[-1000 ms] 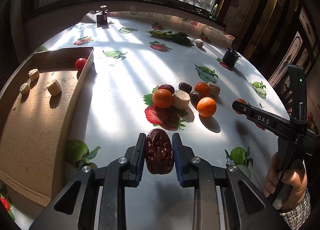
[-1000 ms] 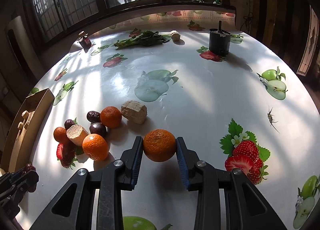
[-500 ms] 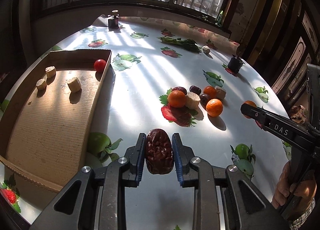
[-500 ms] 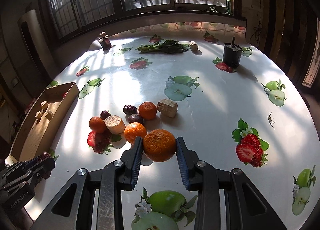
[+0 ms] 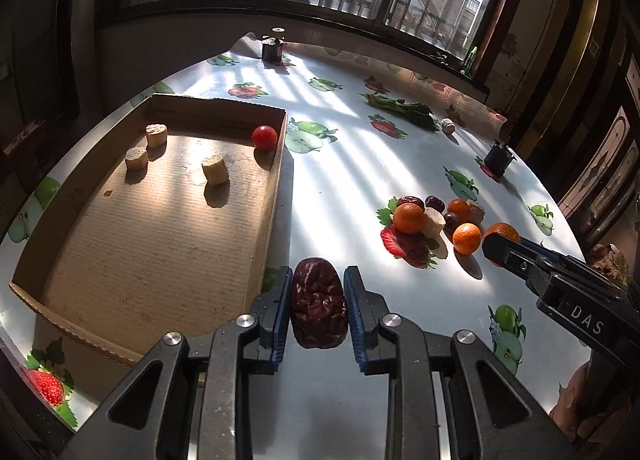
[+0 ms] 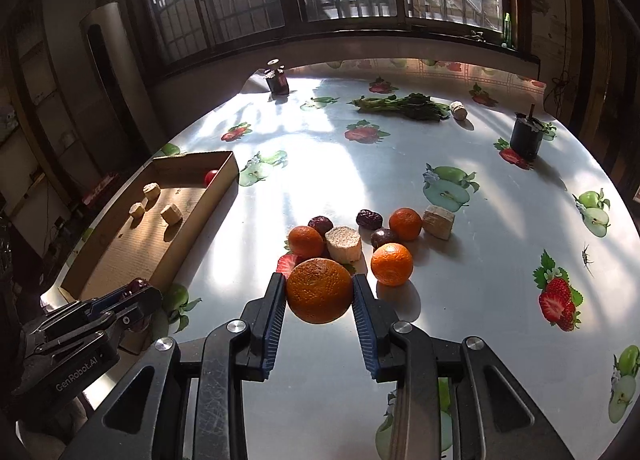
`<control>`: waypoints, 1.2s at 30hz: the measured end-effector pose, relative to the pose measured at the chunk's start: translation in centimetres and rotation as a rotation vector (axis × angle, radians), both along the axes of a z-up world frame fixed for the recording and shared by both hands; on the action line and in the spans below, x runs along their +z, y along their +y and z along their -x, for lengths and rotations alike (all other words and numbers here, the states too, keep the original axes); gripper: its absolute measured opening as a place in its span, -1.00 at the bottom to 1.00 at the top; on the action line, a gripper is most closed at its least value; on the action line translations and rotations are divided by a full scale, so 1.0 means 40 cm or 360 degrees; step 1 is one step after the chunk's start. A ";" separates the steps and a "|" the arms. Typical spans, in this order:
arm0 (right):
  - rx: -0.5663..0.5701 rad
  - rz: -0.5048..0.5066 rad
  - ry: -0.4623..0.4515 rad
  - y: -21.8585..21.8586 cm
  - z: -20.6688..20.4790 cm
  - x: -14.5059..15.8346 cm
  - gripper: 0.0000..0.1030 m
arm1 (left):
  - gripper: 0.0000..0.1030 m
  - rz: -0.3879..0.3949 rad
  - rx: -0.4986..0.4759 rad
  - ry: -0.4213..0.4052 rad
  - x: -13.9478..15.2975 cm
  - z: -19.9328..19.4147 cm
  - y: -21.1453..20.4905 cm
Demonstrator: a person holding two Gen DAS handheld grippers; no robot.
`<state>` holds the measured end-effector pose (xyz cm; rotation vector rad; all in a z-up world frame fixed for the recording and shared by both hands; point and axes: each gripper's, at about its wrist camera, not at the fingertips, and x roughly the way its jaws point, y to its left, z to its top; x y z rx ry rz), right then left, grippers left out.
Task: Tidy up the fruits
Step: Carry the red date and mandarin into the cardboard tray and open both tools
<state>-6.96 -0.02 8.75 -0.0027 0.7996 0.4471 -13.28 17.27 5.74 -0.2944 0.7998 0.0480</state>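
The left tongs, marked "GenRobot.AI", clamp a dried date just right of the cardboard tray. The right tongs, marked "DAS", clamp an orange, farther right of that tray, above the desk.

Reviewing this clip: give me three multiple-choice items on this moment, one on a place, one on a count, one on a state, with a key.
1. Where is the small red fruit?
A. far corner of the cardboard tray
B. among the loose pile on the table
C. in a gripper

2. How many pale cut chunks lie in the tray?
A. one
B. three
C. five

3. What does the left gripper hold?
A. nothing
B. an orange
C. a wrinkled dark red date

Key: 1 A, it sits against the tray's far wall. 2 B, three show on the tray floor. 3 C, the pads clamp the date; the orange is in the right gripper.
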 end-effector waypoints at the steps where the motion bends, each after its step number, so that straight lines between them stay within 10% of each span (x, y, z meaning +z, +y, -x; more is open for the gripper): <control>1: 0.0018 0.0000 -0.0001 0.012 0.003 0.003 -0.30 | -0.51 0.0007 0.0012 0.0000 -0.001 0.003 0.010; 23: 0.0388 -0.0006 0.0020 0.357 -0.003 0.053 -0.30 | -0.51 -0.0160 0.0312 -0.0011 0.040 0.006 0.292; 36: 0.0440 -0.0011 0.0251 0.537 -0.106 -0.062 -0.29 | -0.51 -0.0311 0.0304 0.0211 0.028 -0.136 0.460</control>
